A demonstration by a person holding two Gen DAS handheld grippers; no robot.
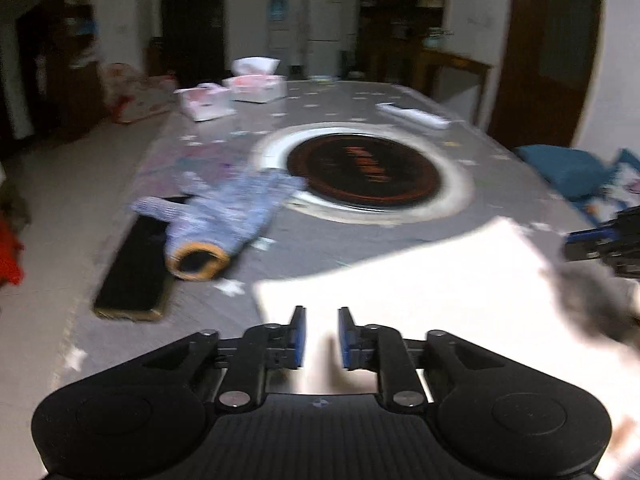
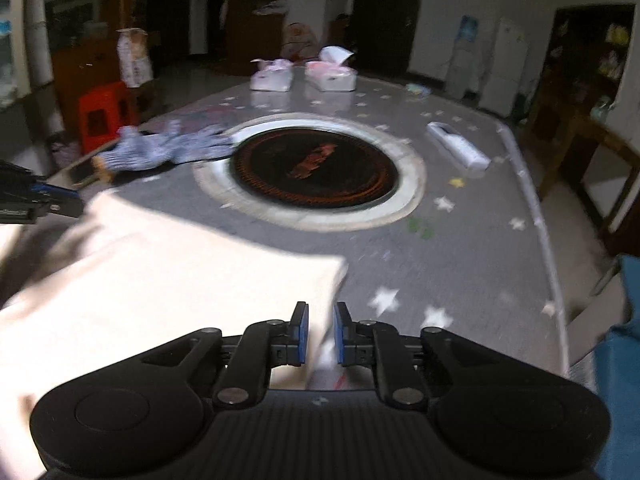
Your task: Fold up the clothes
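Note:
A white cloth point(image 1: 432, 292) lies spread on the near part of the grey star-patterned table point(image 1: 340, 240); it also shows in the right wrist view point(image 2: 180, 272). My left gripper point(image 1: 322, 336) is over the cloth's left edge, its blue pads apart with a narrow gap, cloth between or under them. My right gripper point(image 2: 321, 334) is at the cloth's right edge, pads likewise apart. Each gripper shows at the other view's side: the right one point(image 1: 600, 240), the left one point(image 2: 36, 200). A blue-white knitted garment point(image 1: 228, 216) lies at the left.
A round dark hotplate point(image 1: 364, 172) with a pale ring sits mid-table. A black flat box point(image 1: 136, 268) lies under the knitted garment. Tissue packs point(image 1: 256, 86) stand at the far end, a white remote-like box point(image 2: 458, 146) at the right. A red stool point(image 2: 104, 114) stands beside the table.

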